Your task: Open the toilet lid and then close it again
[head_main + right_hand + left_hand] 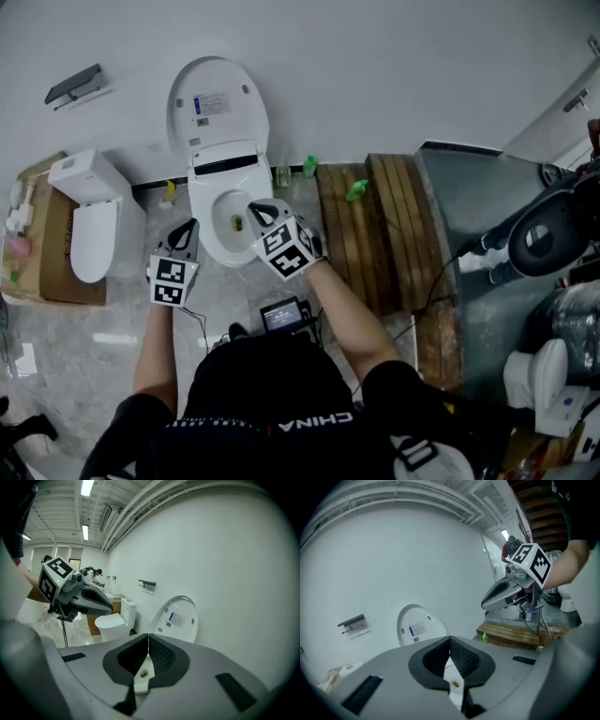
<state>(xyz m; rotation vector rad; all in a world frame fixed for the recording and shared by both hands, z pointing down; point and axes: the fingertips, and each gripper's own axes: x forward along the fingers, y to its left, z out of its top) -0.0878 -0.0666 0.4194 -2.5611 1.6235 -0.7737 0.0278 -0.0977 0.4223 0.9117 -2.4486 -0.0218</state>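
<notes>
Grey marble floor point(89, 361) under me: 1 open toilet point(217, 187), 1 closed toilet point(94, 234), a wooden pallet point(370, 225), a cardboard box point(42, 281).

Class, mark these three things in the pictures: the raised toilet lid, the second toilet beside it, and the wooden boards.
raised toilet lid point(217, 105), head view, middle of its inner face.
second toilet point(92, 242), head view, on its shut lid.
wooden boards point(389, 225), head view, middle of a plank.

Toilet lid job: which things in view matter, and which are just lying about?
Job: toilet lid, raised against the wall; toilet bowl; left gripper and right gripper, both shut and empty.

Lying about: second toilet; cardboard box; wooden pallet; green bottle; wall shelf.
</notes>
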